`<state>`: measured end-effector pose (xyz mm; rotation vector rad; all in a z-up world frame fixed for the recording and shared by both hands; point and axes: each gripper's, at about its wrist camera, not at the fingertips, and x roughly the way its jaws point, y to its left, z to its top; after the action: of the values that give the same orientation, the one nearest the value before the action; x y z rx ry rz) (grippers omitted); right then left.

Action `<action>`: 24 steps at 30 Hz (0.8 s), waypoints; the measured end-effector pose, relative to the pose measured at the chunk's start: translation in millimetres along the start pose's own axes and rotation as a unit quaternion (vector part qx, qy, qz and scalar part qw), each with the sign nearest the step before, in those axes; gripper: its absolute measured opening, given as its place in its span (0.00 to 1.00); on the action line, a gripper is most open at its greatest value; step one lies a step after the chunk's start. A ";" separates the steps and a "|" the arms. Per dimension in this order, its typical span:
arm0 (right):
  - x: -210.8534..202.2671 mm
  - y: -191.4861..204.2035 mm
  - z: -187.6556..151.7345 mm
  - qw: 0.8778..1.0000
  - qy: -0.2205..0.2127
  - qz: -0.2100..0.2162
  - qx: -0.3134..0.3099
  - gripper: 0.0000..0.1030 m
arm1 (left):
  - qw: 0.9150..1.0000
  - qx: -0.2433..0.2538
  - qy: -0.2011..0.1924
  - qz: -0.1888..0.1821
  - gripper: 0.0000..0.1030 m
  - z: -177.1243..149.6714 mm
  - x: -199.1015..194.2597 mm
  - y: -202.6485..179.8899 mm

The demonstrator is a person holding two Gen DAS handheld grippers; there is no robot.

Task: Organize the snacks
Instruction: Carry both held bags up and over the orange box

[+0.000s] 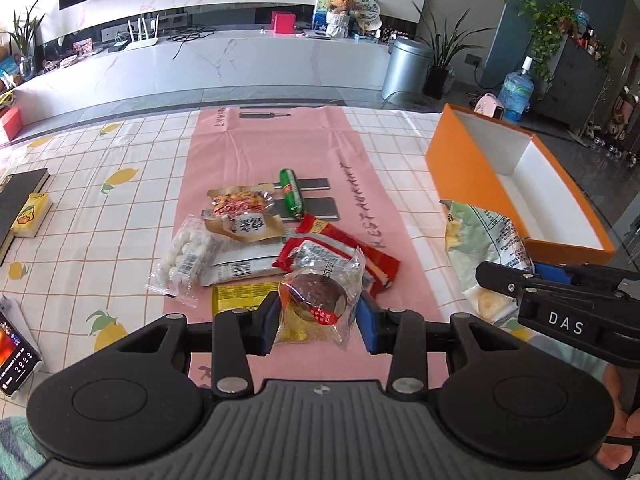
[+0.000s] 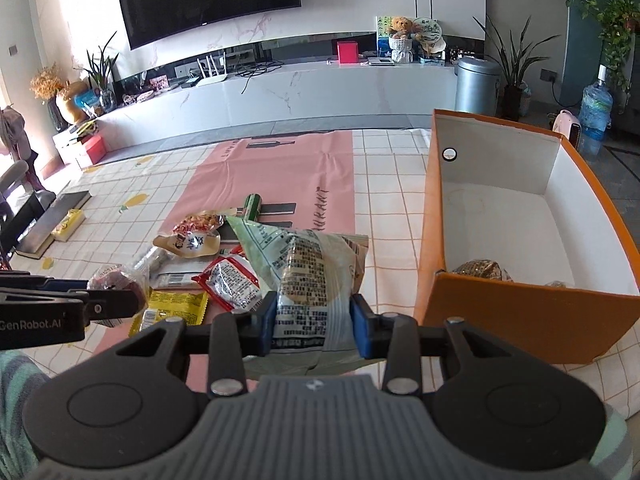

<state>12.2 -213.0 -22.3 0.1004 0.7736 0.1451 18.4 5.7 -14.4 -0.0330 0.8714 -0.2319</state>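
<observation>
My left gripper point(image 1: 316, 326) is clamped on a clear-wrapped brown cake point(image 1: 318, 300), lifted over the near end of the pink mat point(image 1: 276, 140). My right gripper point(image 2: 314, 326) pinches a pale green bag point(image 2: 308, 268), held up just left of the orange box point(image 2: 528, 320). Box sits at right on the table point(image 1: 100, 224); two wrapped snacks point(image 2: 482, 270) lie in its near end. Remaining snack pile point(image 1: 256, 236) on the mat, centre-left: green sausage point(image 1: 292, 192), red packets, white balls, yellow packet.

- Orange box point(image 2: 520, 312): matt cardboard, white inside.
- Pastry wrapper point(image 1: 320, 304): clear glossy plastic film.
- Green snack bag point(image 2: 308, 280): crinkled printed plastic.
- Checked cloth point(image 1: 100, 216): soft matt fabric.
</observation>
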 end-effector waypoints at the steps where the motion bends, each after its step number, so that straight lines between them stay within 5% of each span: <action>1: -4.8 -2.9 -0.1 1.000 -0.004 0.002 0.005 0.35 | 1.000 0.001 -0.002 -0.003 0.44 0.8 -3.0 -3.7; 14: -62.3 -58.3 18.5 0.997 -0.062 0.002 0.042 0.35 | 0.996 0.031 -0.032 -0.078 0.44 30.5 -26.0 -72.2; 24: -78.7 -129.2 43.1 0.996 -0.056 -0.024 0.070 0.35 | 0.983 0.118 -0.034 -0.134 0.44 63.9 2.1 -139.3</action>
<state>-0.9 -355.0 44.0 0.2213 0.6737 0.0397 42.1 -134.7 42.3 0.0629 0.7651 -0.5825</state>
